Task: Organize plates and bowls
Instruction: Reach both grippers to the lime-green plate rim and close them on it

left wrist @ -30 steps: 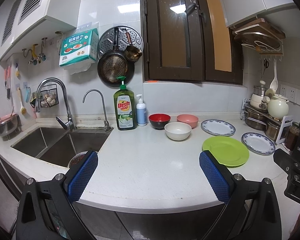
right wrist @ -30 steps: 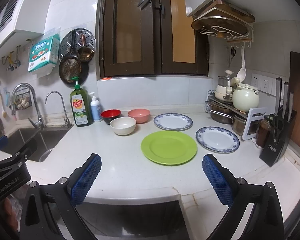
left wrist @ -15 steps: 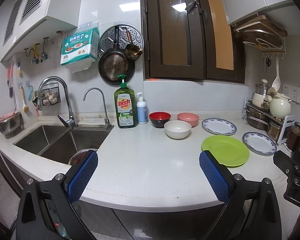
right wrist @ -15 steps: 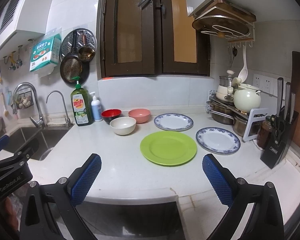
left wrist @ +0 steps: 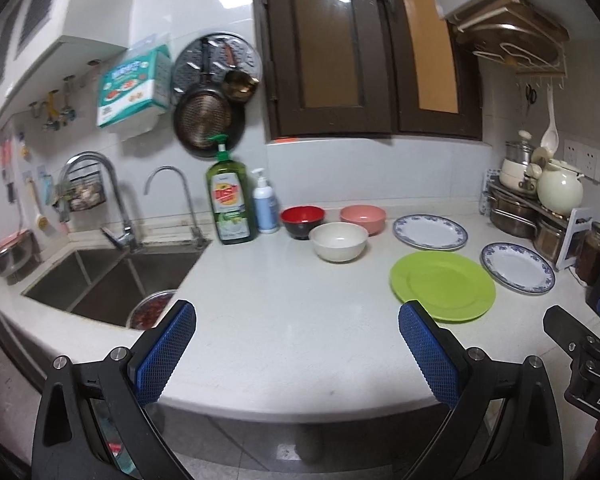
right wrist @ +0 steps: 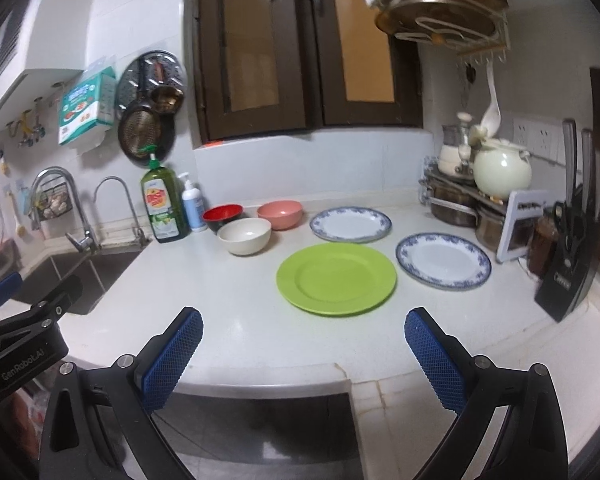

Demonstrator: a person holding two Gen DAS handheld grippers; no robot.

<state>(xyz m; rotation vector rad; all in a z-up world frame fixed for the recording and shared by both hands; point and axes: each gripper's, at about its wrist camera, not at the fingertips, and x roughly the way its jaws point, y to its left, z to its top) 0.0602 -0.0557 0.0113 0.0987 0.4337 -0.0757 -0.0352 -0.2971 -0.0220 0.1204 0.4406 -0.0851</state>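
Note:
On the white counter (right wrist: 236,300) lie a green plate (right wrist: 336,279) (left wrist: 443,285), a blue-rimmed plate (right wrist: 443,261) (left wrist: 517,267) to its right and another blue-rimmed plate (right wrist: 350,224) (left wrist: 430,232) behind it. Three bowls stand at the back: white (right wrist: 244,236) (left wrist: 339,241), pink (right wrist: 280,214) (left wrist: 363,219) and red (right wrist: 222,217) (left wrist: 302,221). My left gripper (left wrist: 298,338) is open over the counter's front edge, holding nothing. My right gripper (right wrist: 303,340) is open too, just short of the green plate.
A sink (left wrist: 112,284) with two taps sits at the left. Dish soap (left wrist: 230,204) and a pump bottle (left wrist: 265,204) stand beside the red bowl. Pots and a cream kettle (right wrist: 500,174) fill the right corner, with a knife block (right wrist: 572,264) nearer.
Both grippers have moved forward toward the counter and tilted slightly; the dishes look larger and nearer. Nothing on the counter has moved.

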